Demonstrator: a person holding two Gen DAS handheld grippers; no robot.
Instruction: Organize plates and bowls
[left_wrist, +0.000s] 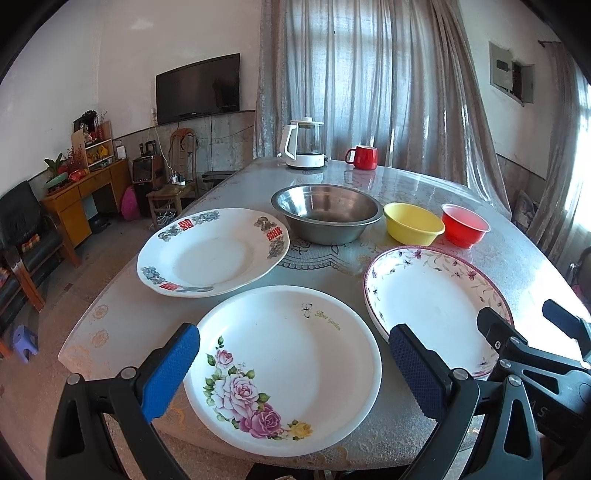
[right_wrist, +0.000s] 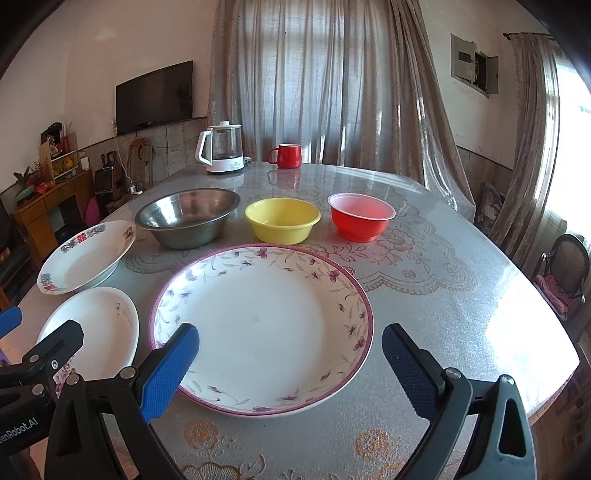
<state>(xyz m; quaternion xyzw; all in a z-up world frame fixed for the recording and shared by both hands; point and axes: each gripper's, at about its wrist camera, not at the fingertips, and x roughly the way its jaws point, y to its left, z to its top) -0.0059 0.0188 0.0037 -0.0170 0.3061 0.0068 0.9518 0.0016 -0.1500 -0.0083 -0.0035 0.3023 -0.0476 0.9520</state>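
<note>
Table: glass-topped table (right_wrist: 461, 302) is carrying three plates nearest the fingers and three bowls beyond them.
Left gripper (left_wrist: 293, 365): fingers are spreading wide, released, straddling the rose plate (left_wrist: 284, 365).
Right gripper (right_wrist: 290, 363): likewise gaping, gripping nothing, flanking the purple-rimmed plate (right_wrist: 262, 325).
Step, judged: picking a plate for stacking; pinching a rim squarely, lifting level.
Contents: steel bowl (right_wrist: 188, 216), yellow bowl (right_wrist: 282, 219) and red bowl (right_wrist: 360, 216) are all sitting empty.

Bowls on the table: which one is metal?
The steel bowl, leftmost in the row and the widest. The yellow bowl and red bowl beside it look plastic.
</note>
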